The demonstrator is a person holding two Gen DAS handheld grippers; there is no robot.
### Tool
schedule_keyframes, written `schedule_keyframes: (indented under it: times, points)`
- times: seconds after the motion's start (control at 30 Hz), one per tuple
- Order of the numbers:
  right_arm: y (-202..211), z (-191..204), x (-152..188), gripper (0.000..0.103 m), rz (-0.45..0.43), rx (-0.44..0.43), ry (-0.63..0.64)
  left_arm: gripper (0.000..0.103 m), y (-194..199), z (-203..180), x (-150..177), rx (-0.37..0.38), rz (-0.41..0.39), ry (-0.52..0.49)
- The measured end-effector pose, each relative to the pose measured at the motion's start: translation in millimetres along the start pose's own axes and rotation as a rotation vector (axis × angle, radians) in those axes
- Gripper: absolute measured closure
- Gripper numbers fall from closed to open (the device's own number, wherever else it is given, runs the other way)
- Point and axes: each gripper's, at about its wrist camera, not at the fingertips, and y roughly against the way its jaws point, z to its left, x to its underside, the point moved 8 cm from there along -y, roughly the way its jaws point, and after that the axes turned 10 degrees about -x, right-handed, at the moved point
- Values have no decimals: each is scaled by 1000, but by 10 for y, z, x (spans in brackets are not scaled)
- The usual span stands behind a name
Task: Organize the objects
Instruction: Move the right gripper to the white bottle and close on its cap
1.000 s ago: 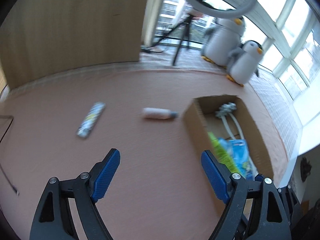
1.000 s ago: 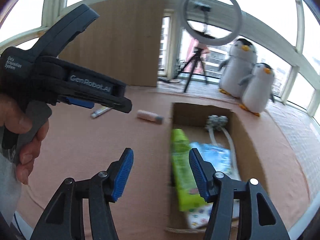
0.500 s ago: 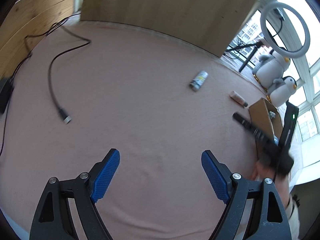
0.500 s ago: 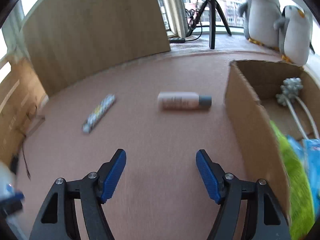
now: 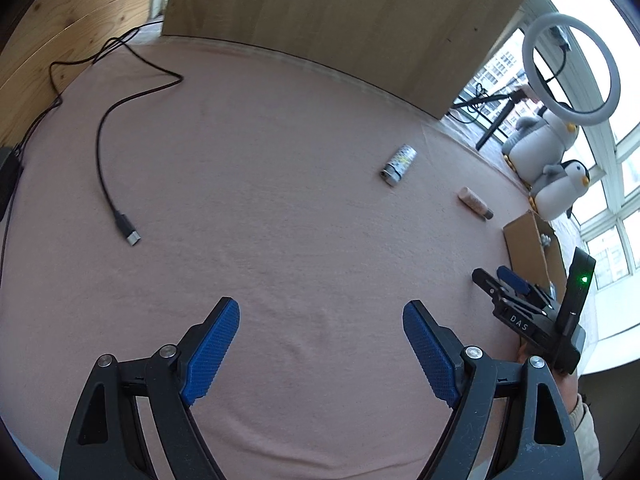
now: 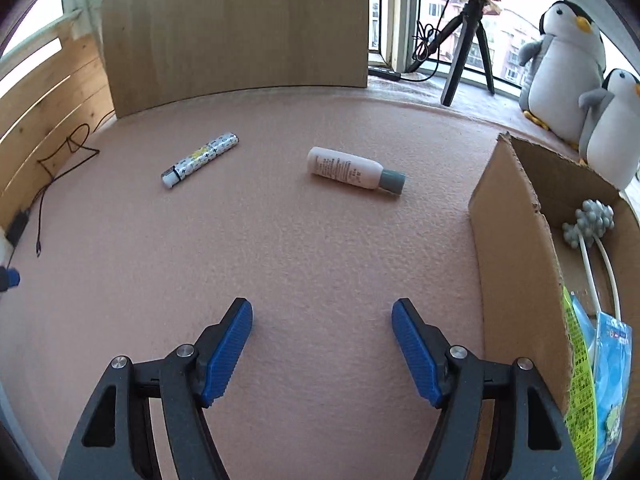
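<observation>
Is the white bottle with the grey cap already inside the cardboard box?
No, the white bottle lies on its side on the pink cloth, apart from the cardboard box.

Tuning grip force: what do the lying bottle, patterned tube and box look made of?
Bottle: smooth matte white plastic, grey cap, by its even sheen. Patterned tube: glossy printed wrap, core unclear. Box: raw brown corrugated cardboard with a torn, frayed edge.

White bottle (image 6: 343,169) with grey cap (image 6: 392,182); white patterned tube (image 6: 200,154).
</observation>
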Motion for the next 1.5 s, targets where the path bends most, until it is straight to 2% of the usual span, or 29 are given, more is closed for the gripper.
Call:
schedule_keyframes:
  times: [0.13,0.23,0.33,0.4,0.5,0.57,0.67,0.73,0.87,0.97,1.03,1.1,1.2,1.3,1.5]
  points:
    - [-27,-34,-117,34,12,17,17,16,-34,-129,-4,4,11,-13]
    - [-63,25,-409,33,-8,84,90,16,-53,-190,15,14,20,-19]
    - [-199,38,-825,33,-18,106,176,16,-44,-260,29,40,21,-29]
    - [-369,-3,-973,30,34,101,198,16,-42,-284,25,49,18,-30]
    - [-652,-132,-1031,30,148,40,146,16,2,-241,33,61,11,-15]
    - [-724,-182,-956,30,204,-21,80,16,37,-172,26,53,0,-5]
    - [-627,-50,-806,30,202,-72,68,16,48,-29,2,44,-5,26]
    - [-570,47,-686,30,202,-53,89,16,30,55,-16,39,0,47]
    - [-483,62,-546,33,131,-9,53,16,35,110,-22,41,2,66]
    - [-435,-42,-588,51,72,15,5,16,70,82,16,39,-5,54]
    - [-420,-106,-596,79,51,36,-22,16,90,60,58,39,-3,48]
    - [-404,-163,-598,85,40,26,-72,16,117,60,104,38,-2,48]
    - [-376,-115,-548,85,44,2,-80,16,157,67,179,35,-5,53]
    - [-275,145,-306,85,54,-23,-47,16,161,81,214,36,-5,59]
    - [99,1224,526,85,67,-131,75,16,-5,-43,288,61,39,41]
